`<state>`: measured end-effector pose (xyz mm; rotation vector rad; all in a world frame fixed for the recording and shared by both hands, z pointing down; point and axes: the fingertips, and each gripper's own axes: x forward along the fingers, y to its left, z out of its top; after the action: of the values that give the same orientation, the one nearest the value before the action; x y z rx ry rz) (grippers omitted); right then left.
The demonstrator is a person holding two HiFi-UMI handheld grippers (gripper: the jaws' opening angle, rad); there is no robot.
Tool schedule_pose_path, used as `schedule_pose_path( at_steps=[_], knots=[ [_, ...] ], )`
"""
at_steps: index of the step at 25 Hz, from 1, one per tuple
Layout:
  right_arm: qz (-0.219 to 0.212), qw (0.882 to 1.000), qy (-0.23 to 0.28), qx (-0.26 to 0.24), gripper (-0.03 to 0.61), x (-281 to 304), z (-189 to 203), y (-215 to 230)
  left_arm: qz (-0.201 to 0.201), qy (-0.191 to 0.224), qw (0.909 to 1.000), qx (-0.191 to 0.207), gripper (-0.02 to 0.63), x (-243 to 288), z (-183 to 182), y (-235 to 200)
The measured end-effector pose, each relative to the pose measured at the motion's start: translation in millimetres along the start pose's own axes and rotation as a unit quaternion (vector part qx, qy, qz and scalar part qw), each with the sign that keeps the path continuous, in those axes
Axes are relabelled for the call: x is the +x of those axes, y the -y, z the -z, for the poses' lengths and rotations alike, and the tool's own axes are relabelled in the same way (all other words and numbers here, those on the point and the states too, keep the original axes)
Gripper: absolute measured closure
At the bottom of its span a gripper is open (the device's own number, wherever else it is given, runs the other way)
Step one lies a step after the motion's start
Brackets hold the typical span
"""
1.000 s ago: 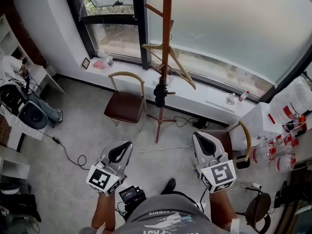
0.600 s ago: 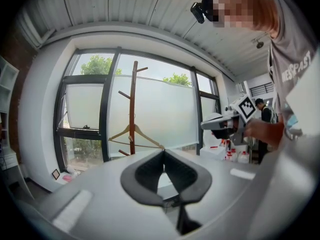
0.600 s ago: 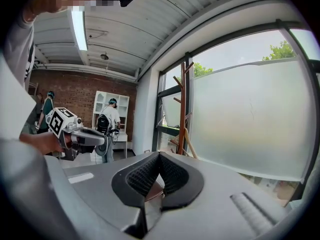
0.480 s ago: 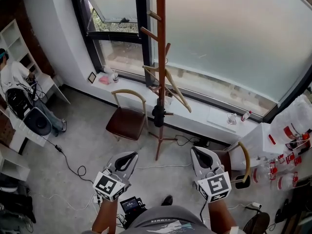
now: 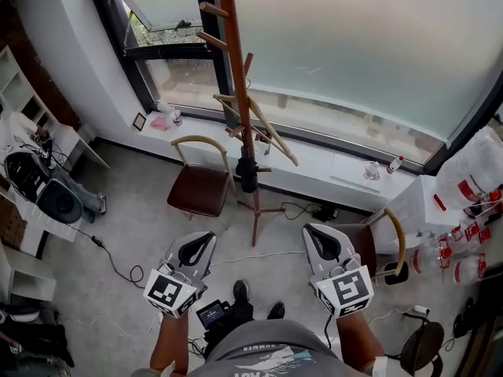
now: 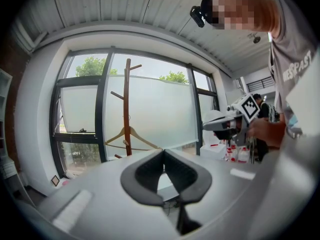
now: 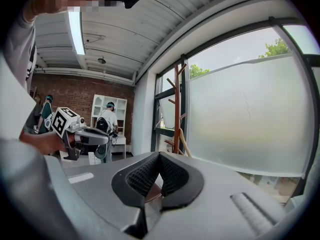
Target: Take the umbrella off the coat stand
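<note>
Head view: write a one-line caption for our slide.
Left gripper and right gripper, both shut and empty, face the coat stand by the window, where a folded black umbrella hangs.

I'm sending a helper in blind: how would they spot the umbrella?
Find the tall brown wooden coat stand before the frosted window. Low on its pole, below the pale wooden hanger, hangs the small black folded umbrella, the only dark thing on it.

Stand: tall reddish-brown wooden coat stand (image 5: 238, 93), a slim pole with angled pegs, upright on splayed legs on the grey floor, close to the window.
Umbrella: short black folded umbrella (image 5: 247, 174), hanging vertically against the pole, low down, above the legs.
</note>
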<state>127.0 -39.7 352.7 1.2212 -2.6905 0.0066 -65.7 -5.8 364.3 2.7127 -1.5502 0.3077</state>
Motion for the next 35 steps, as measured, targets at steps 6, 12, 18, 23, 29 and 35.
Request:
schedule_pose_path(
  at_steps=[6, 12, 18, 23, 29, 35],
  knots=[
    [0.049, 0.999, -0.006, 0.001, 0.577, 2.9, -5.1, 2.3, 0.05, 0.026, 0.9984, 0.003, 0.612, 22.0, -3.3, -17.4],
    [0.096, 0.995, -0.015, 0.0, 0.577, 15.2, -7.7, 6.6, 0.091, 0.036, 0.9952, 0.004, 0.612, 46.5, -3.6, -42.8],
    [0.132, 0.991, -0.025, 0.004, 0.577, 38.2, -8.8, 12.0, 0.124, 0.035, 0.9917, -0.001, 0.612, 72.2, 5.0, -71.2],
    [0.156, 0.987, -0.034, 0.006, 0.577, 58.6, -8.6, 13.6, 0.145, 0.036, 0.9887, -0.003, 0.612, 91.6, 10.0, -93.7],
    [0.182, 0.982, -0.051, 0.008, 0.577, 71.7, -9.0, 18.4, 0.166, 0.034, 0.9855, -0.01, 0.612, 111.8, 16.6, -111.9],
    [0.188, 0.981, -0.05, 0.007, 0.577, 85.5, -6.8, 26.5, 0.161, 0.025, 0.9865, -0.017, 0.612, 124.5, 28.9, -128.3]
  ],
)
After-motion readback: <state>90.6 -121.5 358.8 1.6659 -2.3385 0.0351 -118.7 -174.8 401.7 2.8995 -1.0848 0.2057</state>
